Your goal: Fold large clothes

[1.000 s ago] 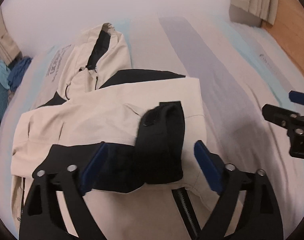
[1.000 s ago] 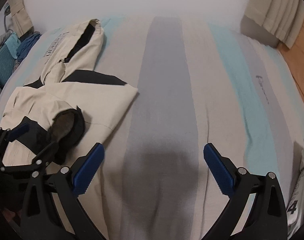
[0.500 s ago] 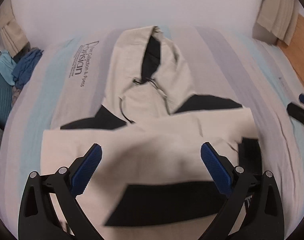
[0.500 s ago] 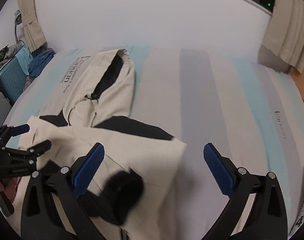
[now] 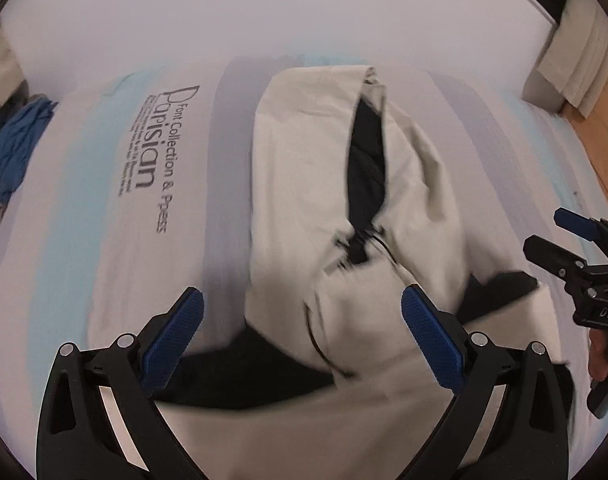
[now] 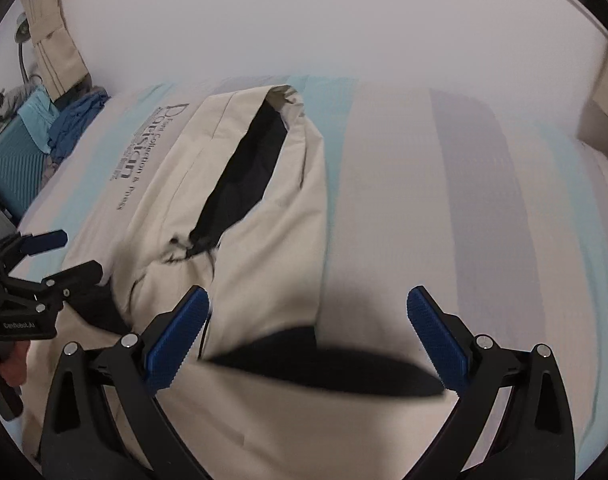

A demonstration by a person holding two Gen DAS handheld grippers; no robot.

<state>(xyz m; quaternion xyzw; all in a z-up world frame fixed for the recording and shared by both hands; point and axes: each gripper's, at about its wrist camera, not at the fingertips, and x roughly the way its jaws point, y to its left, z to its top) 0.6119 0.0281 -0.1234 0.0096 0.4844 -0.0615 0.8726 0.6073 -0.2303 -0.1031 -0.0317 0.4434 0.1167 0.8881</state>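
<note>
A cream hooded jacket (image 5: 311,184) with black lining and black panels lies on the striped bed, hood pointing away; it also shows in the right wrist view (image 6: 264,216). Its body is folded below the hood. My left gripper (image 5: 302,332) is open and empty, hovering over the base of the hood and its drawstrings. My right gripper (image 6: 307,332) is open and empty over the hood's right side and the black shoulder panel (image 6: 327,368). Each gripper shows at the other view's edge: the right one (image 5: 559,240), the left one (image 6: 56,256).
The bed sheet (image 5: 104,200) has pale blue, grey and beige stripes and black printed lettering (image 5: 160,160). A white wall stands behind. A teal suitcase (image 6: 8,168) and blue clothes (image 6: 72,124) sit at the left. Curtains (image 5: 575,64) and wooden floor (image 5: 607,140) are at the right.
Both grippers have moved forward from the folded sleeve and body up toward the hood, which now fills both views. Both stayed open and empty.
</note>
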